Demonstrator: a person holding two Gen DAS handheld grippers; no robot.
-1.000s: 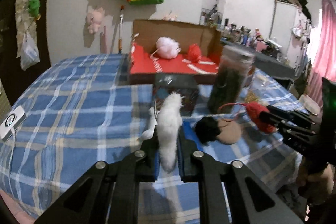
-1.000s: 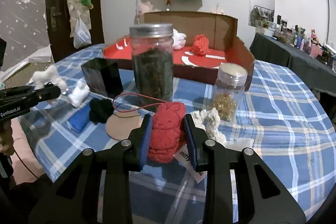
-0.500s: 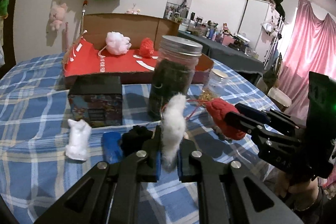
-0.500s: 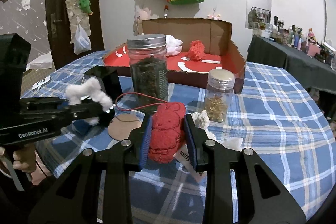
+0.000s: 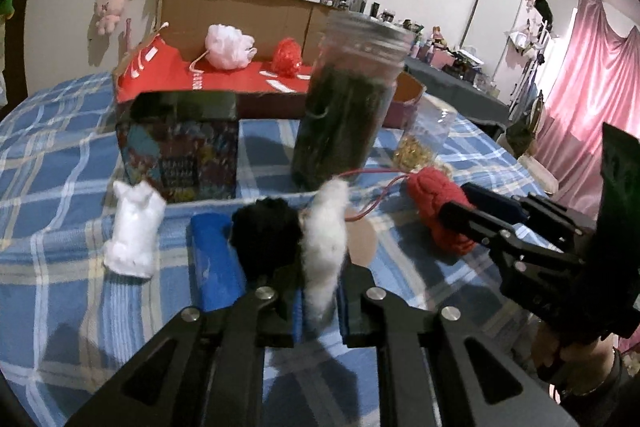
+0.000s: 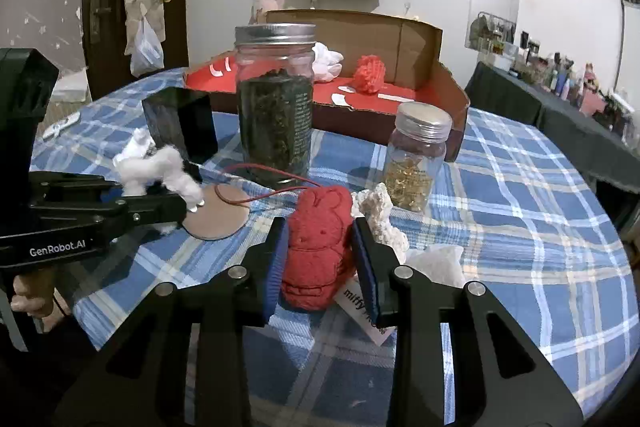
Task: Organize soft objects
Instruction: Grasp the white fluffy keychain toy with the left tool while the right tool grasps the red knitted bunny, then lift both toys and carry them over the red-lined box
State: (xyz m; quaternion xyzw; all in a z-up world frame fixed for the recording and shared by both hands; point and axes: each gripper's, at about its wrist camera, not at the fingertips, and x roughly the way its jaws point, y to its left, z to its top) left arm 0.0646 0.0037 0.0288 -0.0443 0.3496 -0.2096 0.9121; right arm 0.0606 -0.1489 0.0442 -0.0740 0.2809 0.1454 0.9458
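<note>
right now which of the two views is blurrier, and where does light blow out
Left wrist view: smeared by motion, the tall jar and printed box soft, the pink curtain glaring at right. Right wrist view: sharp, the tall jar's label lines crisp, the red knitted bunny clear; only fisheye bending at the edges.

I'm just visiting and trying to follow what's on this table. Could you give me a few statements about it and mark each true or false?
1. The right gripper has a red plush toy between its fingers. True.
2. The big jar of dark leaves has no lid. False: a metal screw lid is on it.
3. The cardboard box at the back holds a red pompom. True.
4. The left gripper carries a black pompom. False: a white fluffy toy is between its fingers, which have just been opening; the black pompom lies on the table.
</note>
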